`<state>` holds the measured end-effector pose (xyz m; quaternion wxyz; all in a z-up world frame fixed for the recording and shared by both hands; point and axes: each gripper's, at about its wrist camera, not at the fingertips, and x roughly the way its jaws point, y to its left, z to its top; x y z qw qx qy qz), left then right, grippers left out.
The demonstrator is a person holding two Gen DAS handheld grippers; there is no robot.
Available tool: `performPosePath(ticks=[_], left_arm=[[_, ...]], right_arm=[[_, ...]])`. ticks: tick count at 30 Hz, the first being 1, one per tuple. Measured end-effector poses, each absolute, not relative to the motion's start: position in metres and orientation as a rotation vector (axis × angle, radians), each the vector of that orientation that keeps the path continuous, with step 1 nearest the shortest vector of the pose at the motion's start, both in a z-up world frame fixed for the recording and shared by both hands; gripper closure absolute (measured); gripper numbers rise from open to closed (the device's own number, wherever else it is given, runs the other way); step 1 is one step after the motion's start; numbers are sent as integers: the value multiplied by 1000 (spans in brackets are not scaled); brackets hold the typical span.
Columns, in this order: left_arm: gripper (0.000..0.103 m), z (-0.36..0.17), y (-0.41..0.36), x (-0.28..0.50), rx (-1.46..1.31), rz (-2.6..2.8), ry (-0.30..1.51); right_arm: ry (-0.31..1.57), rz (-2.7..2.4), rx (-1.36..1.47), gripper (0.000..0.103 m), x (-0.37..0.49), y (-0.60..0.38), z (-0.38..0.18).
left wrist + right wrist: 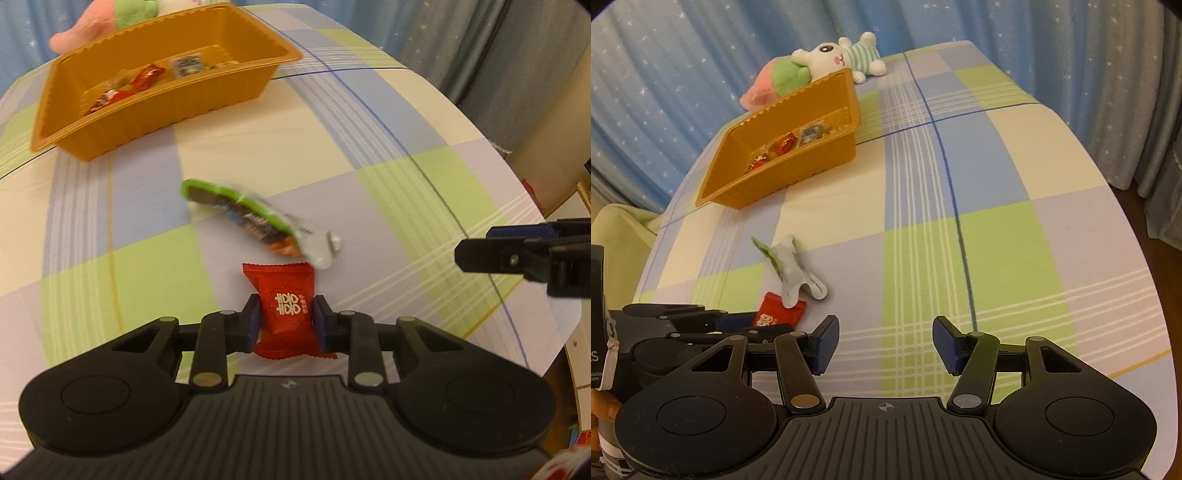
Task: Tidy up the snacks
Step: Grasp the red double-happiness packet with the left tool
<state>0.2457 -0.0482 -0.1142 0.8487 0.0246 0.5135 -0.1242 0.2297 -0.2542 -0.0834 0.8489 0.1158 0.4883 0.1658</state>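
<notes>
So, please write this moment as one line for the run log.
left gripper: shut on red candy | right gripper: open, empty | green packet: on bedsheet | orange tray: holds snacks

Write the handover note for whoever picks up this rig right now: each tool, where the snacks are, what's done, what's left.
Left tool: shut on the red candy packet, pads pressing both sides; the packet is low over the checked cloth, and whether it is lifted cannot be told.
Right tool: open, empty, hovering over the cloth to the right.
Orange tray: at the far left, already holding several wrapped snacks.
Green-edged snack pouch: loose on the cloth just beyond the red packet.
Done: some snacks in the tray.
Left: carry the red packet to the tray, then the pouch.
</notes>
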Motion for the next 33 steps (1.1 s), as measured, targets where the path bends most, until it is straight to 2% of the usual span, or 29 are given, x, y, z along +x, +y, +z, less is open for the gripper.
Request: performPosePath(ticks=[18,33], left_arm=[[78,-108,54,219,-67,28,1067],[78,-87,92,210,-117,121,1006]], right_arm=[[983,544,146,47,248,-198,-87],[973,650,-36,47,295,-136,-110]])
